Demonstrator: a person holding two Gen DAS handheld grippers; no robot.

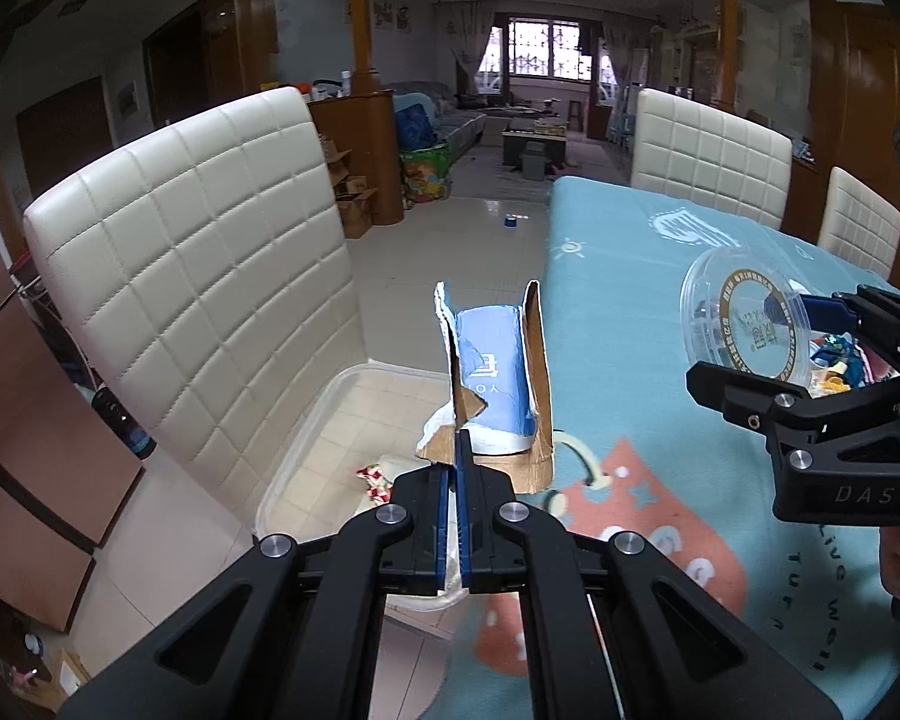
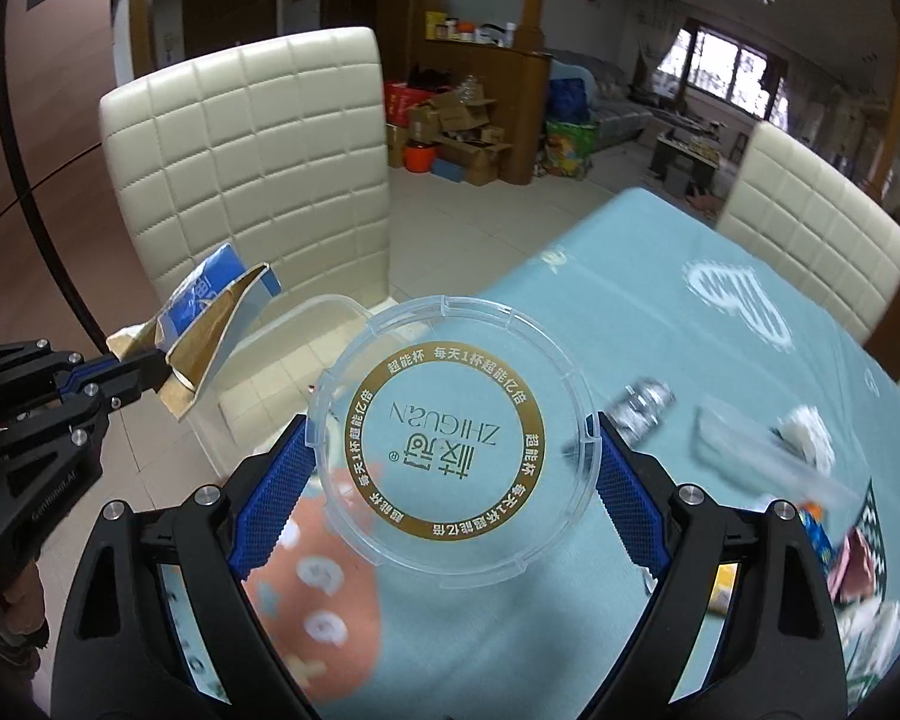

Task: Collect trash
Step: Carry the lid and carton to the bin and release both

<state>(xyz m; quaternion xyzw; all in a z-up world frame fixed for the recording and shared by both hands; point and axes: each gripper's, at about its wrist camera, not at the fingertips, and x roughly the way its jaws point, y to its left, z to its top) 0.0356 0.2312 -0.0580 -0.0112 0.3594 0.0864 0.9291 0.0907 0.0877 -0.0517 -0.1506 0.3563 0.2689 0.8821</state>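
My left gripper [image 1: 455,450] is shut on a torn blue-and-brown cardboard box [image 1: 498,381] and holds it over a clear plastic bin [image 1: 306,456] on the chair seat. The box also shows in the right wrist view [image 2: 210,330], with the left gripper [image 2: 150,372] beside it. My right gripper [image 2: 450,450] is shut on a clear round plastic lid [image 2: 450,450] with a gold ring, held above the table. The lid shows in the left wrist view [image 1: 744,318] with the right gripper [image 1: 810,324].
The table has a light blue cloth [image 2: 630,312]. More trash lies at its right: a foil piece [image 2: 642,408], white paper [image 2: 804,432] and wrappers [image 2: 852,564]. Cream chairs [image 1: 198,276] stand around. A wrapper [image 1: 378,480] lies in the bin.
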